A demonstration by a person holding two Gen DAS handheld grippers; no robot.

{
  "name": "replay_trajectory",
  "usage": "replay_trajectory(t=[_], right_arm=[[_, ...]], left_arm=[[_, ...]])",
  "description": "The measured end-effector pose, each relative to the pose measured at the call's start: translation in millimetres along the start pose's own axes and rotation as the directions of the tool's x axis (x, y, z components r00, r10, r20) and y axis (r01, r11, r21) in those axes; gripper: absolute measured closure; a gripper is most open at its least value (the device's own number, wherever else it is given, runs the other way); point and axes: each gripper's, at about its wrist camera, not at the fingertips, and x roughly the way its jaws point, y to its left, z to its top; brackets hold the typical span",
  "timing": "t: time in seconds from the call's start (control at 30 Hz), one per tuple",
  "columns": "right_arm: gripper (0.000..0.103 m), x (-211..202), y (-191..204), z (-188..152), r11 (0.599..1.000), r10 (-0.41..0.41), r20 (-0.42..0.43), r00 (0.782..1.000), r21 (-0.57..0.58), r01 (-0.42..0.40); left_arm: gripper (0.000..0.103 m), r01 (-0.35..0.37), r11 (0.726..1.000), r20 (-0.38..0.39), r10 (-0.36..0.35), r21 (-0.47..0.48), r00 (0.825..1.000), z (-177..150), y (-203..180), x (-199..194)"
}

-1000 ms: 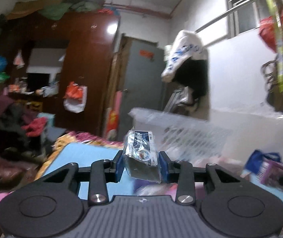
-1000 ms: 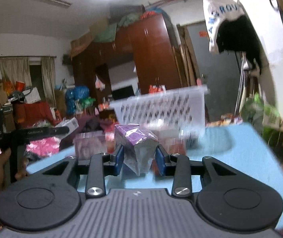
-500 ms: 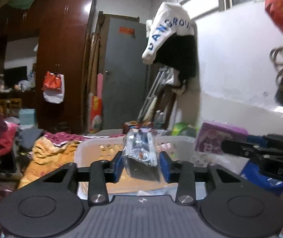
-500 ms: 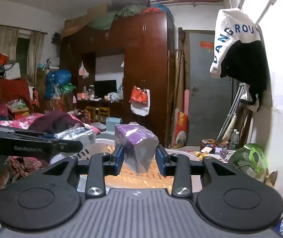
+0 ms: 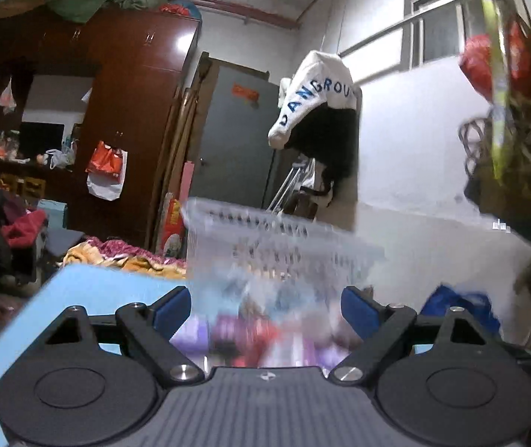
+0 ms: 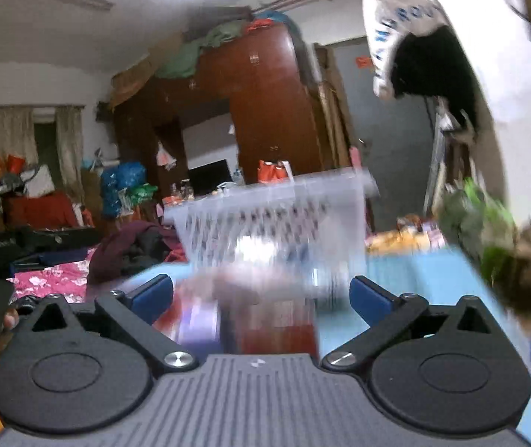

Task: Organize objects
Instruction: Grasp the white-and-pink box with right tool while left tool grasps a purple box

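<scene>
Basket (image 5: 284, 234) of white slotted plastic stands on the blue table (image 5: 116, 287), straight ahead of both spread, empty grippers.

Left gripper (image 5: 266, 307) has its blue pads (image 5: 172, 307) wide apart with nothing between them; blurred packets (image 5: 261, 329) in purple and red lie on the table between it and the basket. Right gripper (image 6: 261, 296) is likewise wide, gripping nothing, and the same basket (image 6: 276, 219) sits just beyond a smeared red and purple heap (image 6: 243, 316) in front of its fingers. Motion blur hides whether the packets touch the basket wall. A white and black garment (image 5: 317, 111) hangs on the wall behind.
</scene>
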Motion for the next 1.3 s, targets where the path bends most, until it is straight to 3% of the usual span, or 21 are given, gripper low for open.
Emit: replay_trajectory(t=[0.1,0.2,0.4,0.6,0.7,0.77,0.8,0.83,0.97,1.3], right_arm=[[0.0,-6.7,-7.9,-21.1,0.999,-0.013,-0.014,1.0,0.046,0.014],[0.0,0.6,-9.5,-7.5,0.999,-0.043,-0.018,0.999,0.02,0.044],[0.0,26.5,3.7,17.7,0.995,-0.021,-0.05,0.999,-0.095,0.016],[0.011,75.4,-6.2,34.4,0.997,0.019,-0.199,0.98,-0.071,-0.033],[0.015,79.5,-7.7,33.3,0.997,0.03,-0.201,0.979,-0.063,-0.044],[0.031,80.7,-7.5,29.7,0.997,0.043,-0.231,0.972,-0.056,-0.057],[0.033,79.8,-7.9,30.4,0.996,0.05,-0.233,0.971,-0.054,-0.064],[0.034,78.2,-8.0,30.4,0.996,0.052,-0.227,0.972,-0.053,-0.065],[0.037,73.3,-6.7,30.2,0.996,0.035,-0.208,0.978,-0.074,-0.051],[0.039,47.3,1.6,31.3,0.991,0.011,-0.03,0.999,-0.135,-0.015]], left_arm=[[0.013,-0.053,0.996,0.001,0.053,0.077,0.999,-12.7,-12.7,-3.1],[0.015,-0.039,0.997,-0.026,0.04,0.062,0.999,-12.4,-13.1,6.1],[0.031,-0.037,0.997,-0.096,0.044,0.066,0.994,-24.2,-15.8,19.8],[0.038,-0.039,0.998,-0.097,0.043,0.045,0.994,-29.5,-11.2,21.1],[0.043,-0.038,0.998,-0.092,0.041,0.042,0.995,-31.8,-10.7,20.5],[0.048,-0.041,0.998,-0.09,0.045,0.049,0.995,-33.2,-12.4,21.6],[0.055,-0.043,0.998,-0.086,0.047,0.05,0.995,-33.4,-12.6,21.4],[0.06,-0.038,0.998,-0.08,0.042,0.048,0.996,-33.0,-12.2,20.6],[0.06,-0.04,0.999,-0.038,0.041,0.019,0.998,-31.9,-8.8,13.0],[0.06,-0.023,1.0,0.033,0.024,-0.011,0.999,-27.0,-1.7,-0.8]])
